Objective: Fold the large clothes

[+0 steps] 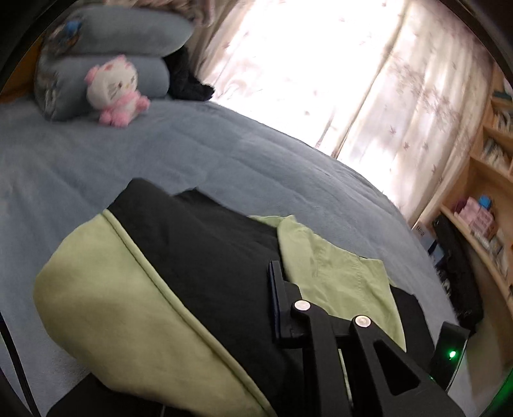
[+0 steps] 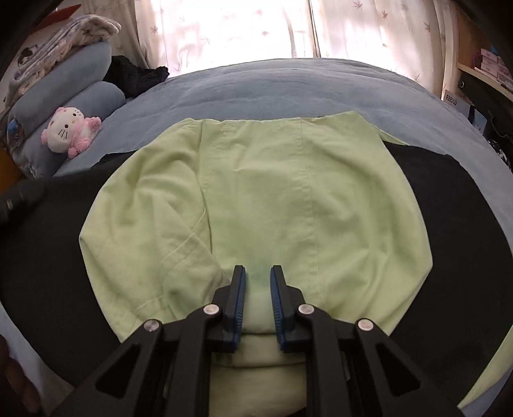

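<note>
A wide bed covered in a blue-grey spread fills the room's middle. Behind the bed, pale curtains printed with small leaves glow with strong daylight from the window. At the bed's left end lie stacked blue-grey pillows, a pink-and-white plush cat leaning against them, a patterned folded blanket on top, and a dark bundle of cloth just beside. To the bed's right stands a light wooden bookshelf holding books and pink boxes.
</note>
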{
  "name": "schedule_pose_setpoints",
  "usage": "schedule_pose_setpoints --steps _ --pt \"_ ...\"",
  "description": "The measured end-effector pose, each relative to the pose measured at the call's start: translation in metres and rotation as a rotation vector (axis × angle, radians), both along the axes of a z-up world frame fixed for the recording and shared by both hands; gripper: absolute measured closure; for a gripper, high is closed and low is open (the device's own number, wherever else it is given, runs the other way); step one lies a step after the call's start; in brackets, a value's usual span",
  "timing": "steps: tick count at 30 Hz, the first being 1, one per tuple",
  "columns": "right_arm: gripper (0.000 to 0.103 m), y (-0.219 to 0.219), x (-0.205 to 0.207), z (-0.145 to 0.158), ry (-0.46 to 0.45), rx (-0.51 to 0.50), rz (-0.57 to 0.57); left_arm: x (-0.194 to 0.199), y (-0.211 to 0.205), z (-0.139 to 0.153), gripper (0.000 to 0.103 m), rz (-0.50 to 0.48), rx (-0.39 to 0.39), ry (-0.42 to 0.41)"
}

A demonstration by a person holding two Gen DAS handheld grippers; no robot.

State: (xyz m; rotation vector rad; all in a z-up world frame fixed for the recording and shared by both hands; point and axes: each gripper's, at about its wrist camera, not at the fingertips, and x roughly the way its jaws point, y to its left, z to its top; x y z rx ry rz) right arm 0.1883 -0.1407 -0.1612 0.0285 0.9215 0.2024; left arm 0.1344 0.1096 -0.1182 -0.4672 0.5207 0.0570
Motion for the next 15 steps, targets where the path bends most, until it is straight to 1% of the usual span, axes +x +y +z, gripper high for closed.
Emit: schedule_pose_setpoints --steps 3,5,8,10,11,15 --pt "0.087 -0.008 -0.003 -0.003 0.012 0.065 -0.021 0.002 -0.019 0.018 0.094 -0.025 0.063 -0.051" --pt "0.087 -0.01 -0.006 -0.006 -0.002 0.086 -0.026 0.005 -0.031 0.031 0.094 -0.057 0.09 -0.081" --pt "0.087 -0.019 -0.011 -0.011 -0.017 0.156 -0.052 0.014 -0.061 0.051 0.094 -0.142 0.153 -0.123" --pt "0.087 -0.03 -0.011 -0.014 -0.003 0.249 -0.081 0.019 -0.084 0.061 0.094 -0.197 0.213 -0.142" --pt "0.087 -0.032 -0.011 -0.015 0.002 0.276 -0.091 0.022 -0.096 0.067 0.094 -0.22 0.239 -0.153" --pt "0.092 -0.055 -0.018 -0.023 0.027 0.471 -0.173 0.028 -0.142 0.08 0.094 -0.332 0.295 -0.17"
